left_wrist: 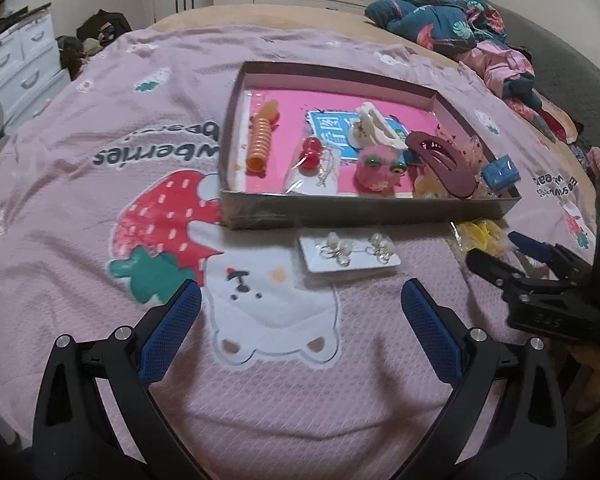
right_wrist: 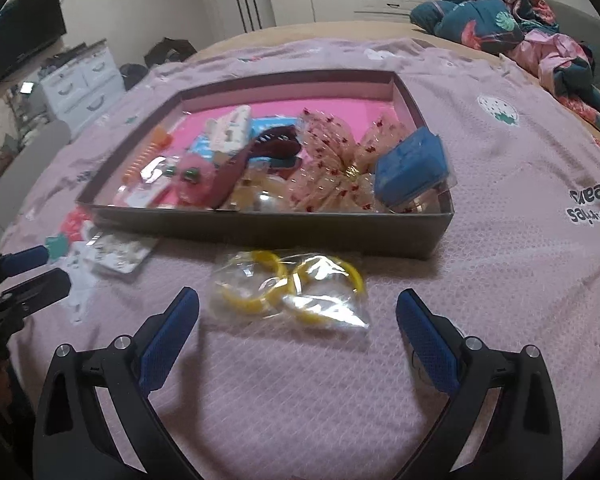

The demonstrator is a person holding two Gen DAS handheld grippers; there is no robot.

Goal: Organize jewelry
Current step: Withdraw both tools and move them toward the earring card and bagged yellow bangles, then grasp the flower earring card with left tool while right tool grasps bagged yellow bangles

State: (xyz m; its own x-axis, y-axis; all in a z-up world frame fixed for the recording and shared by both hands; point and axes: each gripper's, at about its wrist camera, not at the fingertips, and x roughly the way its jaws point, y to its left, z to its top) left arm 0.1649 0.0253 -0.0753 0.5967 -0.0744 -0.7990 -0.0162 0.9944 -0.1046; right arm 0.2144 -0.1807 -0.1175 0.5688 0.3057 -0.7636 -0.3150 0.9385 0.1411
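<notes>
while both grippers hover over the pink blanket [left_wrist: 100, 128], left gripper [left_wrist: 300, 300] jaws apart before the earring card [left_wrist: 350, 254]; right gripper [right_wrist: 298, 310] jaws apart around nothing, bagged yellow hoops [right_wrist: 292, 286] just ahead. both items lie outside the tray [right_wrist: 260, 228].

The bedspread [right_wrist: 500, 184] is matt pink cloth with a fine quilted texture, and the tray [right_wrist: 260, 230] resting on it appears to be matt grey cardboard with a glossy pink floor. In front of the tray, the yellow hoops [right_wrist: 284, 288] sit in a glossy, crinkled clear plastic bag, and the earring card [left_wrist: 350, 256] appears to be smooth white card under shiny film. Both the left gripper [left_wrist: 300, 316] and the right gripper [right_wrist: 298, 320] have matt black plastic bodies, blue textured pads [right_wrist: 168, 344] and bright metal screw heads.
</notes>
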